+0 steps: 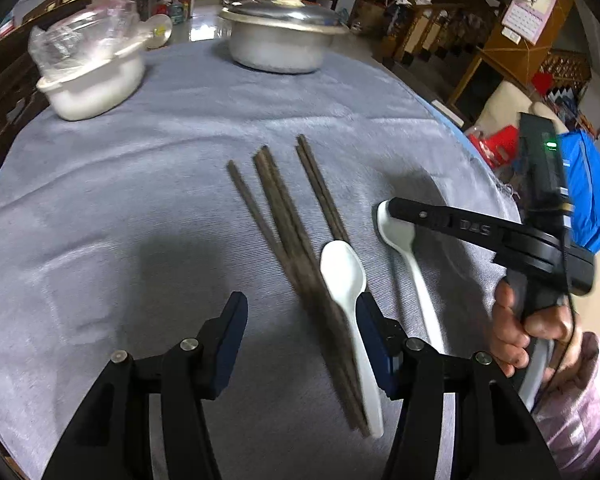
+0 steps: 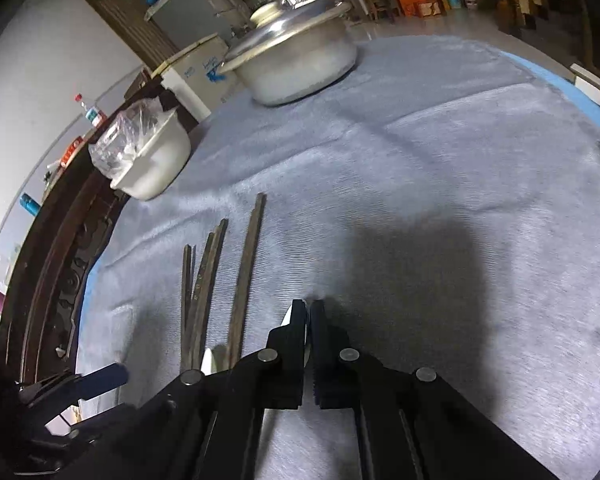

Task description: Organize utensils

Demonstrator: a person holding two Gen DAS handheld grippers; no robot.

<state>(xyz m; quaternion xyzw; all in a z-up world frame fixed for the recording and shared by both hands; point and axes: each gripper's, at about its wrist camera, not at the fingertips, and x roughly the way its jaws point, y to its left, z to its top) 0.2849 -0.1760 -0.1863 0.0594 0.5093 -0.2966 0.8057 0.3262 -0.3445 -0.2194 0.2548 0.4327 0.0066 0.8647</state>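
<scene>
While your right gripper [image 1: 384, 210] clamps one white spoon's bowl [image 1: 396, 236], your left gripper [image 1: 302, 344] stands open around the chopsticks [image 1: 284, 216] and the other spoon [image 1: 346, 276].

The right gripper [image 2: 310, 312] is pinched shut on a white spoon [image 2: 289, 316] over the gray cloth [image 2: 440, 152]. Dark chopsticks [image 2: 244, 276] lie just left of it. Farther back sit a metal pot [image 2: 300, 68] and a white bowl [image 2: 156, 168].
</scene>
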